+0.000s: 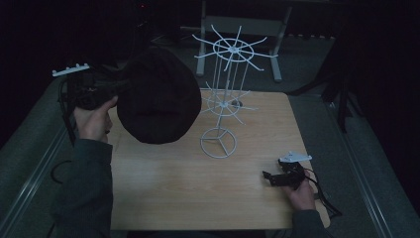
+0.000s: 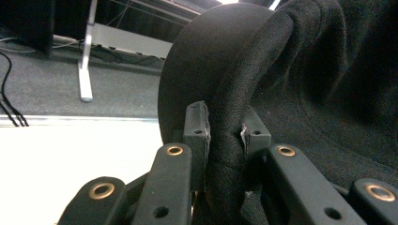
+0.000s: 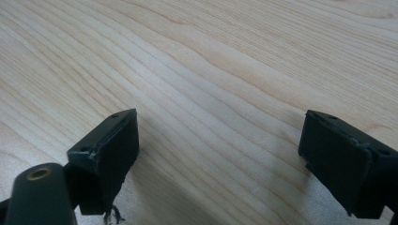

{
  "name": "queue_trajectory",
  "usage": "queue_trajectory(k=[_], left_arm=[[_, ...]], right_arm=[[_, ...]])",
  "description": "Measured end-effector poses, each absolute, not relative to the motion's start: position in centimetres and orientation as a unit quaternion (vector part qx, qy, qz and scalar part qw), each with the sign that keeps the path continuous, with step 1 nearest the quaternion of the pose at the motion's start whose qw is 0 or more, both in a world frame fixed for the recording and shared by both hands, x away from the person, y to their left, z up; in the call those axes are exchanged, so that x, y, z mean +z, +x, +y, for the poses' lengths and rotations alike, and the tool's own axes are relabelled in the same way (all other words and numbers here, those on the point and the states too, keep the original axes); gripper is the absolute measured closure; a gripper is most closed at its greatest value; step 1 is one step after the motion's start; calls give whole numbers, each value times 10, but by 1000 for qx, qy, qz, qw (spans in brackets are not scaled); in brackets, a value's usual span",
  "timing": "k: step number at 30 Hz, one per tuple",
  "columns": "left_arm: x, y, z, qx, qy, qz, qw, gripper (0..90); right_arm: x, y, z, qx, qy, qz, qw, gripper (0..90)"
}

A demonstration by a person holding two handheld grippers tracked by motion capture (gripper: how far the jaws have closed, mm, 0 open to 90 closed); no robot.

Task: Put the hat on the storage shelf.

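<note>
Black hat held aloft beside a white wire rack.

The left gripper [image 2: 224, 136] has its jaws clamped on the brim of the black hat [image 1: 158, 96], holding it above the table [image 1: 198, 188], just left of the white wire rack [image 1: 225, 94]. The right gripper [image 1: 283, 177] rests low near the table's right edge, its jaws spread wide over bare wood.

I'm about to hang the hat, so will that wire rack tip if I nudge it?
Probably, somewhat. The rack is thin white wire, tall over a small ring base, so it looks light and top-heavy. Its long arms give a bump leverage. The hat in the left tongs looks soft, so it should push gently.
</note>
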State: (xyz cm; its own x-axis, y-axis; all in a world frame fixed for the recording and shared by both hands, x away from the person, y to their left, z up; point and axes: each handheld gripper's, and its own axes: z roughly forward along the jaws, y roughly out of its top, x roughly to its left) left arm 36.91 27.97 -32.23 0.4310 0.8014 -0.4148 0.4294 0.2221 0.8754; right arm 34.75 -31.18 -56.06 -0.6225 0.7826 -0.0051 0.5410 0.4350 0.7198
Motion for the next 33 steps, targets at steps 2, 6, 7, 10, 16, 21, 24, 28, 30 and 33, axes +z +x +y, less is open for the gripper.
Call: queue_trajectory(k=[2,6,7,10,16,21,24,28,30,33], left_arm=[[-321,369,280,158,604,508,593,785],[-320,368,279,153,600,506,601,785],[-320,368,279,151,599,505,603,785],[-318,368,279,151,597,504,605,785],[-316,369,279,149,595,503,609,785],[-316,369,280,142,588,504,616,785],[-316,370,280,137,584,505,621,785],[-315,370,280,133,580,507,624,784],[-314,371,280,132,579,507,625,784],[-313,371,279,131,577,507,627,783]], right_arm=[[-561,348,-312,351,399,829,172,124],[-561,347,-312,351,399,829,172,124],[-561,347,-312,351,399,829,172,124],[-561,347,-312,351,400,829,172,124],[-561,347,-312,351,399,829,172,124],[-561,348,-312,351,399,829,172,124],[-561,348,-312,351,399,829,172,124],[-561,347,-312,351,400,829,172,124],[-561,347,-312,351,399,829,172,124],[-561,347,-312,351,399,829,172,124]])
